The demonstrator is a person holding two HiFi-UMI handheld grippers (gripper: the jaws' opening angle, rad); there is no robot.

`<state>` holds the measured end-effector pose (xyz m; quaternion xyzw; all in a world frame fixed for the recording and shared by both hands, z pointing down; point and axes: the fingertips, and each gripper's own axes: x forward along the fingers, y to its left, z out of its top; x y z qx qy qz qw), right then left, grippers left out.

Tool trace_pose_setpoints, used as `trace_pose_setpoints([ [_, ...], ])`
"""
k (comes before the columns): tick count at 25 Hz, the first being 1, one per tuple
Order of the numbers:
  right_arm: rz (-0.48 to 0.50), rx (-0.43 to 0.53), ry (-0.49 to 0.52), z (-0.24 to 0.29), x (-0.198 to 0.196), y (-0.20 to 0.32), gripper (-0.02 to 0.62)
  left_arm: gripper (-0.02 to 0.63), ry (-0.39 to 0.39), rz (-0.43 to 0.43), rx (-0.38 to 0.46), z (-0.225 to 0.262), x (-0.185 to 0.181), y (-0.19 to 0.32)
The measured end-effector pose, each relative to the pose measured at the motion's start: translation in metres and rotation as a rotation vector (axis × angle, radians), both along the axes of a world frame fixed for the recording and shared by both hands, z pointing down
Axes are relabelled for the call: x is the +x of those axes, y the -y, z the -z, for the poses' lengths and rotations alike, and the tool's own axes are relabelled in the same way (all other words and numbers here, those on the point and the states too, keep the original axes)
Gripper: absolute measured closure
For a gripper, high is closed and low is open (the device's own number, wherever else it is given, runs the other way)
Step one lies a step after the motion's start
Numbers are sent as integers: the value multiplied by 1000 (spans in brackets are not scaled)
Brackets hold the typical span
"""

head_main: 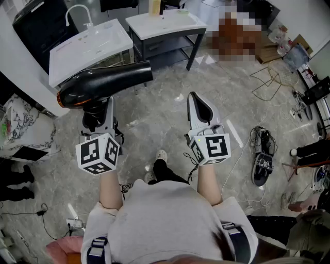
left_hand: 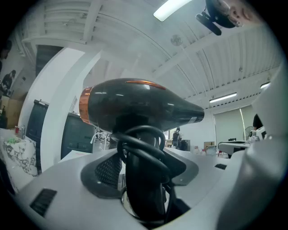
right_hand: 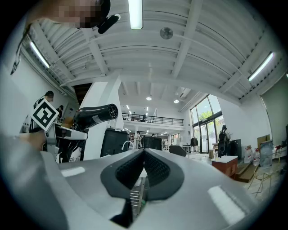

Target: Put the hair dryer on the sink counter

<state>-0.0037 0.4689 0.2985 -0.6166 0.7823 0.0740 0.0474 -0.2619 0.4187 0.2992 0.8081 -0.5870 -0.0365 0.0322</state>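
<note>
A black hair dryer (head_main: 103, 82) with an orange ring at its rear lies level in the air, nozzle pointing right. My left gripper (head_main: 95, 111) is shut on its handle from below. In the left gripper view the handle (left_hand: 141, 179), with the black cord wound round it, stands between the jaws and the dryer's body (left_hand: 135, 105) fills the view above. The white sink counter (head_main: 90, 46) with its faucet (head_main: 77, 13) stands just beyond the dryer, at the upper left. My right gripper (head_main: 198, 105) hangs beside it, shut and empty (right_hand: 144, 155); its view shows the dryer (right_hand: 94, 114) off to the left.
A second white-topped table (head_main: 165, 23) with a dark frame and lower shelves stands right of the sink. Cables and a dark device (head_main: 263, 154) lie on the marble floor at the right. A black cabinet (head_main: 36, 20) stands behind the sink.
</note>
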Motion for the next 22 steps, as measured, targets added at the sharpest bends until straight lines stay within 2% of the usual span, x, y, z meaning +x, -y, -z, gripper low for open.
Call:
trace_pose_setpoints([
  [11,8,-9,-10,-2,3,30,584,337,-10,-2,-3,-2,5,27],
  [22,6,11,45,-1,26,96,584,337,-18,10,-18,-5,20,92],
])
